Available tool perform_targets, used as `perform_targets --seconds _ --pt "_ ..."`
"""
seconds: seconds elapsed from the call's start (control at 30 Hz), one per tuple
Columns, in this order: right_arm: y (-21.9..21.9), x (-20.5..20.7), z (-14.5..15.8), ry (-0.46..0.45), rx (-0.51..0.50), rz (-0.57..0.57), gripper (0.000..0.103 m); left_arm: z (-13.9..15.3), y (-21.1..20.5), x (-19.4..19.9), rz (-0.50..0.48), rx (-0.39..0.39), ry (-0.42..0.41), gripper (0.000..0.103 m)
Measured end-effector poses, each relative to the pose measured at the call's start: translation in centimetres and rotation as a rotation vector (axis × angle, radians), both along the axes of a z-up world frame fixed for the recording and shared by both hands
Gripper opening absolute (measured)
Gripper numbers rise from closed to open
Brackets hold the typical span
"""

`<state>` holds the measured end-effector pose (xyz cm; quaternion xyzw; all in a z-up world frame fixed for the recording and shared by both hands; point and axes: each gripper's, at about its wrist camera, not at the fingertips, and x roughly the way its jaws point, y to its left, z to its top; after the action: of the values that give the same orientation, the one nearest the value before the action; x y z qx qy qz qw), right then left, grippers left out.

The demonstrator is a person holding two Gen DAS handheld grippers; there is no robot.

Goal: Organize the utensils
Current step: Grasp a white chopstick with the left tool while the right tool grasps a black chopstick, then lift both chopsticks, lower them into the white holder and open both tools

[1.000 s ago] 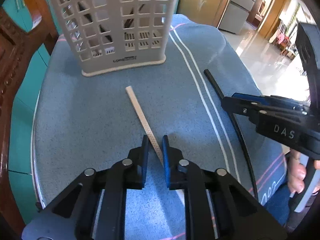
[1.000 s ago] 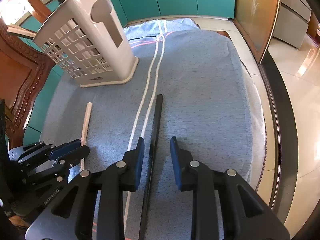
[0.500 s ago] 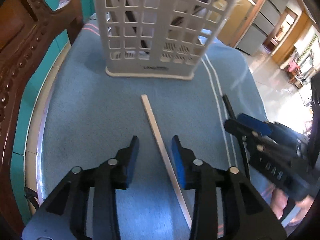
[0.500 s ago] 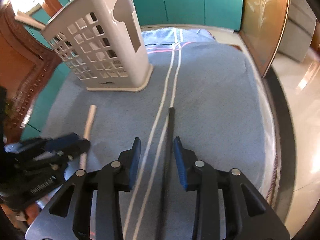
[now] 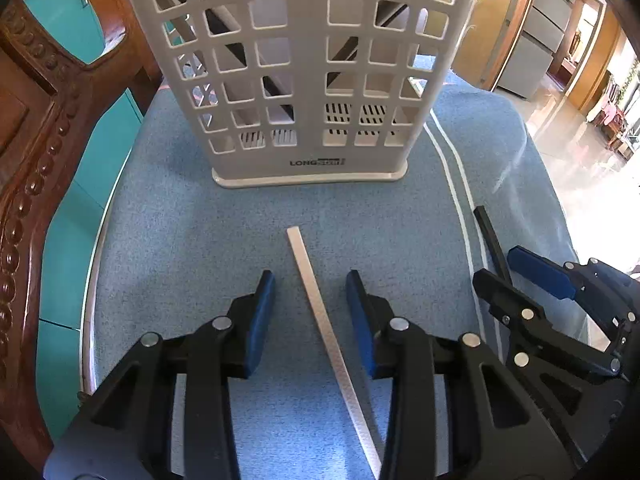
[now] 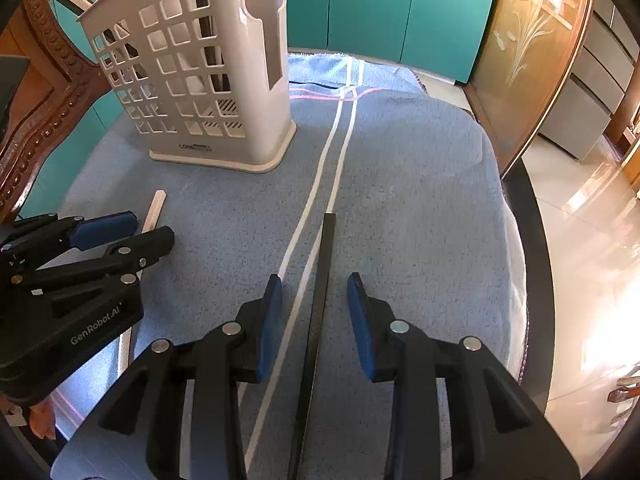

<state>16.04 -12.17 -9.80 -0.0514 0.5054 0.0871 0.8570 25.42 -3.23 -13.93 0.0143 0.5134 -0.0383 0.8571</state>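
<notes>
A pale chopstick lies flat on the blue towel, pointing toward the white slotted utensil holder. My left gripper stands open astride it, fingers clear of both sides. A black chopstick lies beside the towel's white stripes, and my right gripper is open around it without touching. The right wrist view also catches the left gripper low on the left, over the pale chopstick. Dark utensils lean inside the utensil holder.
A carved wooden chair stands close on the left. Teal cabinets line the far wall. The towel-covered table's dark rim curves on the right, with a shiny floor beyond it. A person's fingers hold the left gripper.
Both grippers have opened wider and moved forward along their chopsticks toward the holder. The left gripper, nearly closed around the pale chopstick a second ago, now stands well apart.
</notes>
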Motion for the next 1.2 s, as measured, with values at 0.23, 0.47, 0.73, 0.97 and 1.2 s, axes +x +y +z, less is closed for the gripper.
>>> perform_targets --seconds 0.23,0.47,0.73,0.97,1.2 --pt "-0.6 0.0 0.0 0.0 0.065 -0.004 0.007 0.3 0.4 -1.1 -0.007 -0.035 -0.017 0.008" --pt "-1.6 -1.2 3.4 -0.103 0.137 0.01 0.007 5.6 2.5 -5.1 0.01 -0.071 -0.173 0.007" --pt "-4.4 -5.9 13.5 -0.329 0.319 0.082 0.007 16.6 3.9 -12.3 -0.06 -0.141 -0.495 0.007" --pt "-4.5 -6.5 23.0 -0.509 0.473 0.124 0.007 26.8 6.1 -14.9 -0.053 -0.204 -0.761 0.007" --pt "-3.0 -3.4 29.0 -0.712 0.515 0.046 0.007 29.9 8.3 -12.2 0.083 -0.236 -0.98 0.007"
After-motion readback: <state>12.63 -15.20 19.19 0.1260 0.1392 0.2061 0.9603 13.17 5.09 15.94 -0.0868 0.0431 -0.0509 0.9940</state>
